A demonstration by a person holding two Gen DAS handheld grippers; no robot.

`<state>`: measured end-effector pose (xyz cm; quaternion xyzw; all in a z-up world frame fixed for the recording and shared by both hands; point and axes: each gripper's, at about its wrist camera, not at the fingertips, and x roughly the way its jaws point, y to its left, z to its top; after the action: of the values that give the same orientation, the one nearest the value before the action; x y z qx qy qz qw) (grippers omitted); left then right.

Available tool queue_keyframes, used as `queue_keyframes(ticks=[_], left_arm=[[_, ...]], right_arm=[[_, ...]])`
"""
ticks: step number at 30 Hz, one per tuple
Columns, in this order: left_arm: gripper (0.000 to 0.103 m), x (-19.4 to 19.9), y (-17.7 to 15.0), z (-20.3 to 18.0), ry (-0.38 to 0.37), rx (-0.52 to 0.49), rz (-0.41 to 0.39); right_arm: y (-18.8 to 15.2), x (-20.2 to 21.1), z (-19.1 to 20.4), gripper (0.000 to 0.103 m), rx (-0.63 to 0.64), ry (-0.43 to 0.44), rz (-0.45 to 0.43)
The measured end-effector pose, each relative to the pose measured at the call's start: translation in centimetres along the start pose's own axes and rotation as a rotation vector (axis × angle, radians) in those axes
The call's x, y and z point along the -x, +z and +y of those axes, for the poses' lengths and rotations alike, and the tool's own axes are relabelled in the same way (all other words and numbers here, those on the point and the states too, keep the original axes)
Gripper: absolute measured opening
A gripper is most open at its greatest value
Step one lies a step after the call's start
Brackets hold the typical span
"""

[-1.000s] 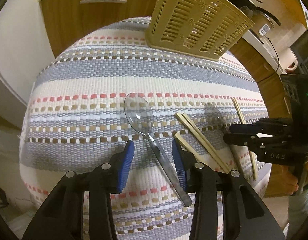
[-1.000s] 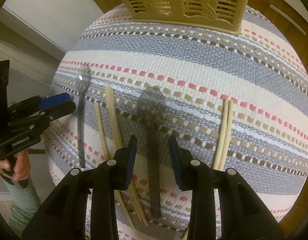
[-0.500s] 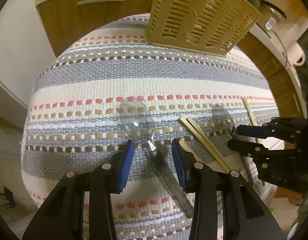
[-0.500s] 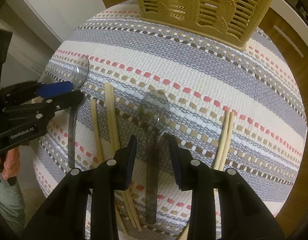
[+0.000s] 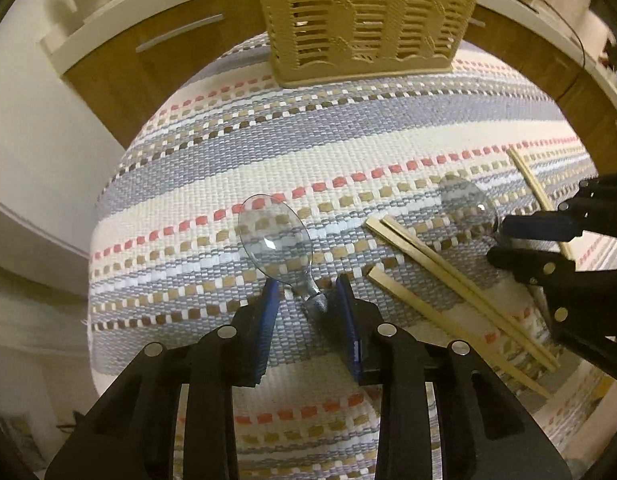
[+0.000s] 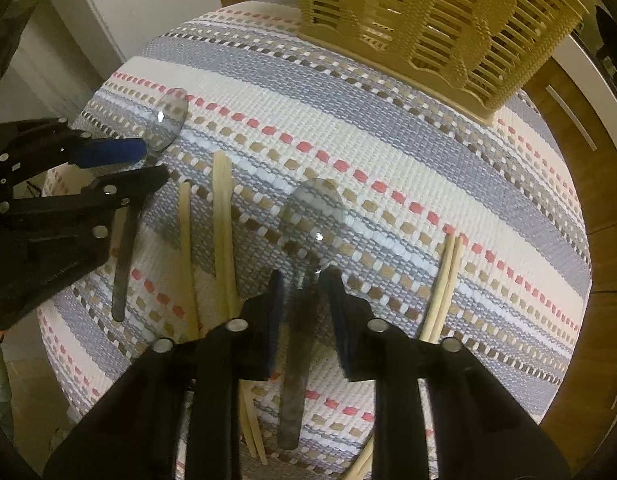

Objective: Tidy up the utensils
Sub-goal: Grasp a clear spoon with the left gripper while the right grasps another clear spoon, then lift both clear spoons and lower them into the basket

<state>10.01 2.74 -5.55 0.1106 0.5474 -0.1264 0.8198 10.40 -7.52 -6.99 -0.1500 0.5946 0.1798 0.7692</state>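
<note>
Two clear plastic spoons lie on a striped woven mat. My left gripper [image 5: 306, 300] is open with its blue pads on either side of the neck of the left spoon [image 5: 274, 236]. My right gripper [image 6: 302, 280] is open and straddles the neck of the other spoon [image 6: 316, 216]. Each gripper also shows in the other's view, the right one [image 5: 508, 240] and the left one [image 6: 144, 164]. A tan slotted utensil basket [image 5: 364, 20] stands at the far edge of the mat and also shows in the right wrist view [image 6: 440, 20].
Wooden chopsticks [image 5: 448, 276] lie between the two spoons, and another pair [image 6: 444, 284] lies right of the right spoon. The striped mat [image 5: 348, 136] covers a small table. Wooden cabinets [image 5: 148, 64] stand behind it.
Both grippers have moved forward and down along the spoon handles, so each now straddles its spoon's neck close to the mat. The basket appears nearer.
</note>
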Motion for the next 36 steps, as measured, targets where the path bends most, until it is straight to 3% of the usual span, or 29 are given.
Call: queue_keyframes(ticks=[2,4,9,16,24,30,36], left_arm=[[0.023,0.0,0.2,-0.4,-0.002,-0.023,0.016],[0.01,0.2,0.2,-0.6,-0.009,-0.038,0.03],[0.01,0.5,-0.3,-0.4,-0.029,-0.025,-0.008],[0.01,4.7,-1.0,0.8,-0.096,0.026,-0.169],[0.01,11.7,0.6,0.0,-0.117,0.014,-0.409],[0.01,17.1,3.9,-0.4,-0.153,0.042,-0.609],[0.01,21.0,7.9,-0.8,-0.181,0.044,-0.776]], right_arm=[[-0.4,0.2,0.4,0.01,0.01,0.005,0.003],[-0.7,0.4,0.8,0.01,0.021,0.01,0.002],[-1.5,0.9,0.4,0.01,-0.015,0.098,-0.016],[-2.3,3.5,-2.2,0.01,-0.06,0.179,-0.116],[-2.2,10.4,-5.3,0.01,-0.083,0.26,-0.371],[-1.7,16.6,-8.2,0.01,-0.112,0.234,-0.601],[0.0,21.3,-11.4,0.01,-0.194,0.228,-0.757]])
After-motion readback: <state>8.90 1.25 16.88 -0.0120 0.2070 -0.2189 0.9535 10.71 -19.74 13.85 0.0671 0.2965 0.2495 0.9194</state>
